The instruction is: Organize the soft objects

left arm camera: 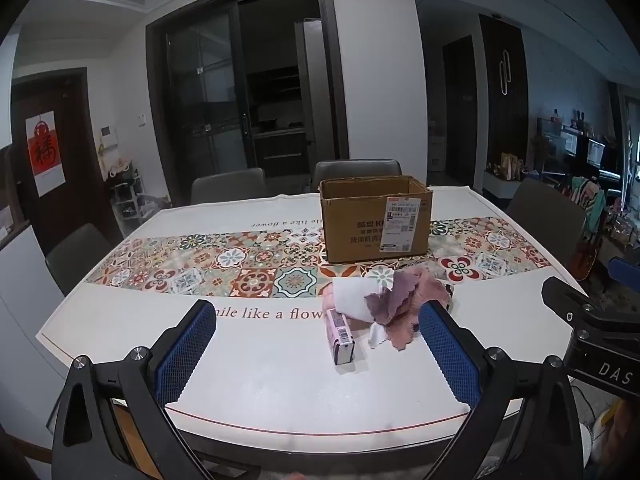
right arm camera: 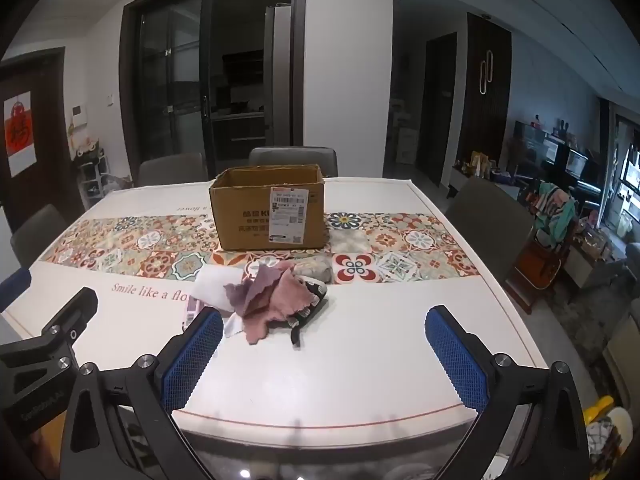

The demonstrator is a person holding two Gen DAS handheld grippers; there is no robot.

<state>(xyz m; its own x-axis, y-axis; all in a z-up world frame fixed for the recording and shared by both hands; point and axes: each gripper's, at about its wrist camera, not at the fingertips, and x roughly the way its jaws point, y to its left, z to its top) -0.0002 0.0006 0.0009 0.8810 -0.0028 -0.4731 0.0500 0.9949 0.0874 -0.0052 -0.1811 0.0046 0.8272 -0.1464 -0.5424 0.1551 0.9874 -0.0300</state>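
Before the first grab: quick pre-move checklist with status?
1. Left gripper open, nothing between the pads: ok.
2. Right gripper open, nothing held: ok.
3. Box upright, top open, behind the pile: ok.
4. Box inside free of clutter: cannot tell, interior hidden.
5. Pink cloth on top of the pile and reachable: ok.
6. Items separate for a single pick: not ok, the pink cloth overlaps the white sheet and a black-and-white item.
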